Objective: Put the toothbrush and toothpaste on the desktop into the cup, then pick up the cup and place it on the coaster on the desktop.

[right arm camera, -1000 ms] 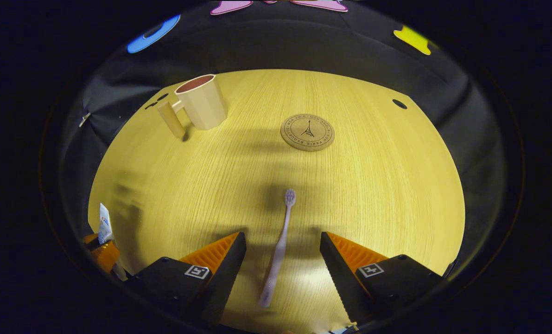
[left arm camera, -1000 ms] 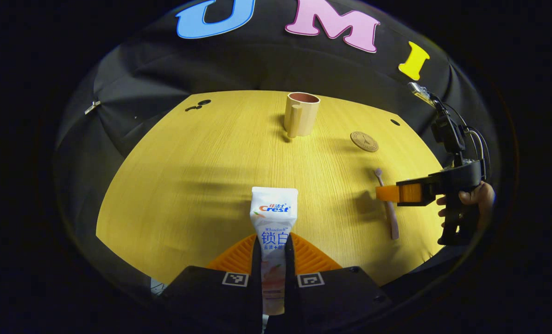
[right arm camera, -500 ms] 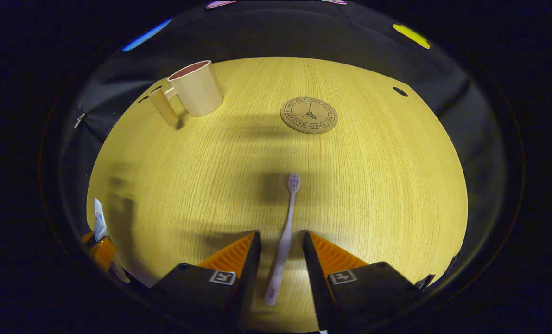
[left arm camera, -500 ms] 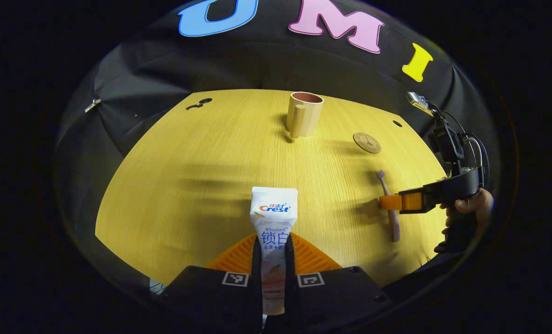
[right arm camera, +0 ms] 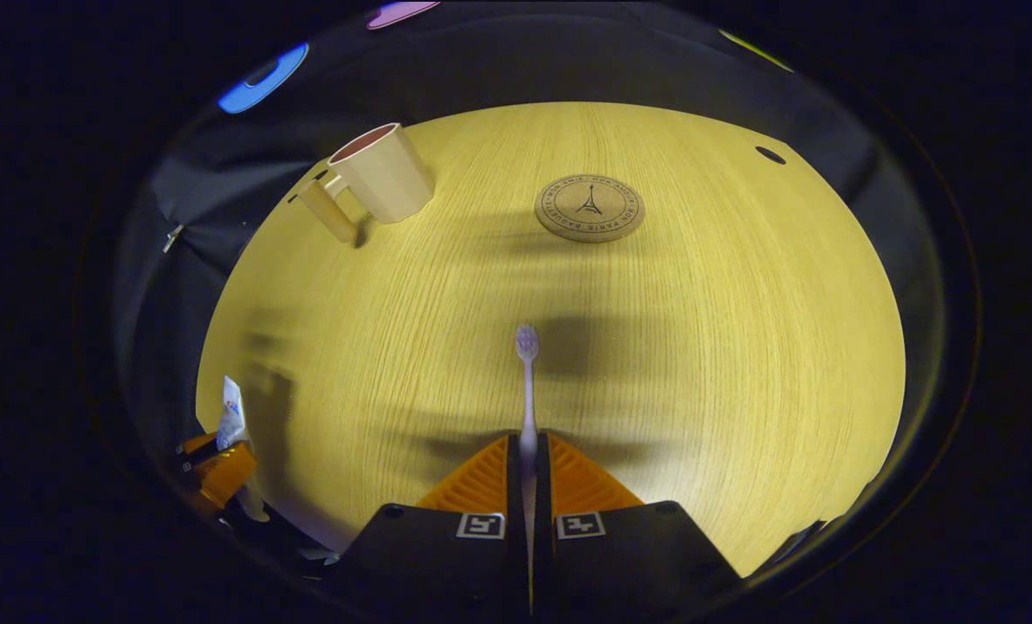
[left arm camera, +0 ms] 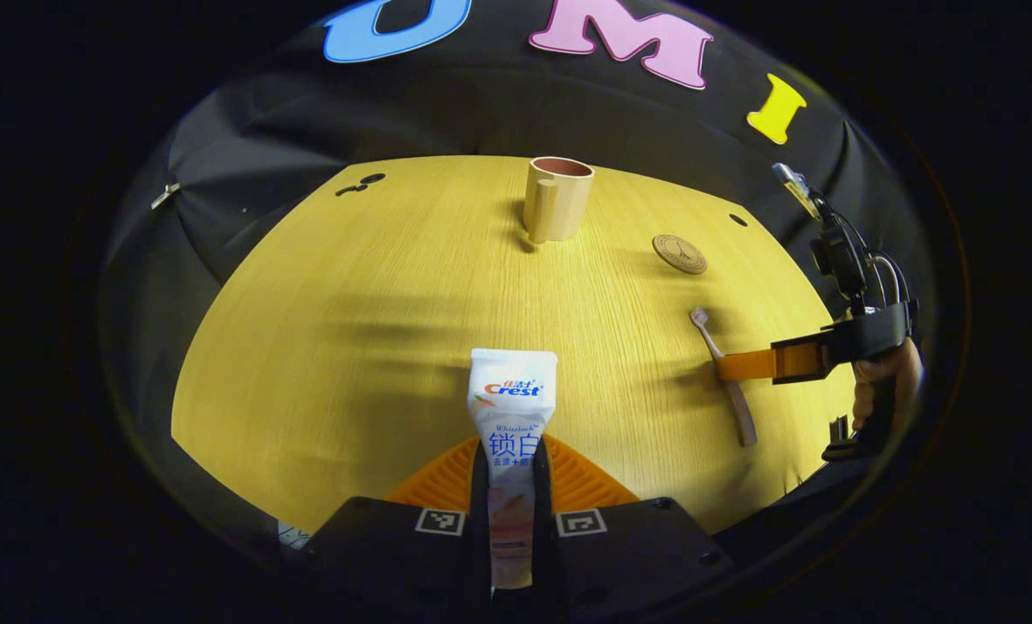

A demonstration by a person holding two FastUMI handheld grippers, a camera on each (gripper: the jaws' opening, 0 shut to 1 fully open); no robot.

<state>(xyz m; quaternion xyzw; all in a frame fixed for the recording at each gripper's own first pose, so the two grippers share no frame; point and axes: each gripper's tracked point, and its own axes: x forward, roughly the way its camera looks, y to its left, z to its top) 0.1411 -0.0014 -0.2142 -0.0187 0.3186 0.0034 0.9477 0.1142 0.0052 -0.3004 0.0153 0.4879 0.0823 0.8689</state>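
My left gripper is shut on a white toothpaste tube, which sticks out forward above the wooden desktop. My right gripper is shut on the handle of a pale pink toothbrush, its head pointing away from me. From the left gripper view the right gripper holds the toothbrush at the right side of the desktop. A beige cup with a handle stands upright at the far side. A round cork coaster lies flat to the right of the cup.
Black cloth walls surround the desktop. Small dark holes mark the desktop near its far right edge, and others at the far left. A hand holds the right gripper's body at the right edge.
My right gripper's fingers have shut on the toothbrush handle; they stood wide apart a second ago. The toothbrush now points straight ahead and has tilted up. The left gripper keeps its hold on the toothpaste.
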